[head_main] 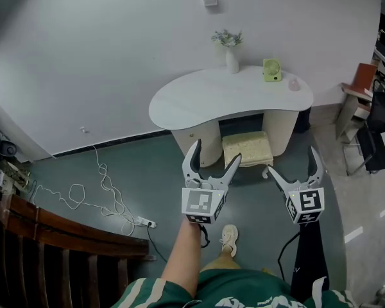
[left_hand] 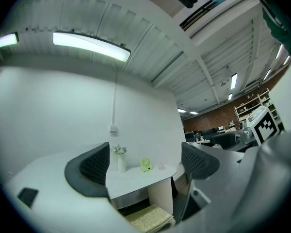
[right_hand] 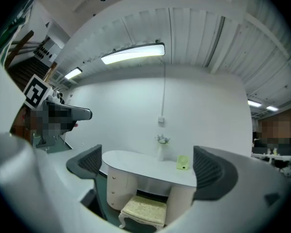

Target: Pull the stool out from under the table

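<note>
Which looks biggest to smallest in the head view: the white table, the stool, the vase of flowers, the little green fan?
1. white table
2. stool
3. vase of flowers and green fan: both small and too alike to rank.

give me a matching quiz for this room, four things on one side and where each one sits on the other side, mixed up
Things:
1 stool
2 vase
3 green fan
4 power strip

Places:
a on the table top, right of the vase
b on the floor, left of the table
c partly under the table, between its two bases
d on the table top, at the middle of its back edge

Pairs: 1-c, 2-d, 3-a, 4-b
</note>
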{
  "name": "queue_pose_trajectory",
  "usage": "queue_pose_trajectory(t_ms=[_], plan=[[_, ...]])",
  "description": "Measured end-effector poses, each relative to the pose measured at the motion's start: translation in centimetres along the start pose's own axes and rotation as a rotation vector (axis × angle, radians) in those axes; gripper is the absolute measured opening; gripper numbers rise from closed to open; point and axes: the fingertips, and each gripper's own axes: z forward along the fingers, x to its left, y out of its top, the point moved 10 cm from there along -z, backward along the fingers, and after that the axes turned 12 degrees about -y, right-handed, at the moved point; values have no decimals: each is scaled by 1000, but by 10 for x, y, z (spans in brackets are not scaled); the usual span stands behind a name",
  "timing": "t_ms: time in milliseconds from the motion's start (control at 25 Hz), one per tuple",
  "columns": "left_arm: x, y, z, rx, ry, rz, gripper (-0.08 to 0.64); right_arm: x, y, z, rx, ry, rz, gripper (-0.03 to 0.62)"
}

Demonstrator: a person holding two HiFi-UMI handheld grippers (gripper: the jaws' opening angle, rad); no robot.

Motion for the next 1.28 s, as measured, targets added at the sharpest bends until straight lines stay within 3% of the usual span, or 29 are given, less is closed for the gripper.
queue_pose_trajectory(t_ms=[280,800,960,1280], plan=[[55,-7,57,-3,-45,-4,449,0,2,72,18,-52,-4,590],[142,-57,140,23,-111,-32,449,19,-14,194,64,-49,-76,578],[154,-78,159,39,-134,-35,449,17,-31,218,88,-44,-93,569],[162,-161,190,155,-169,-46,449,-1,-106,247,198,-52,2,526]])
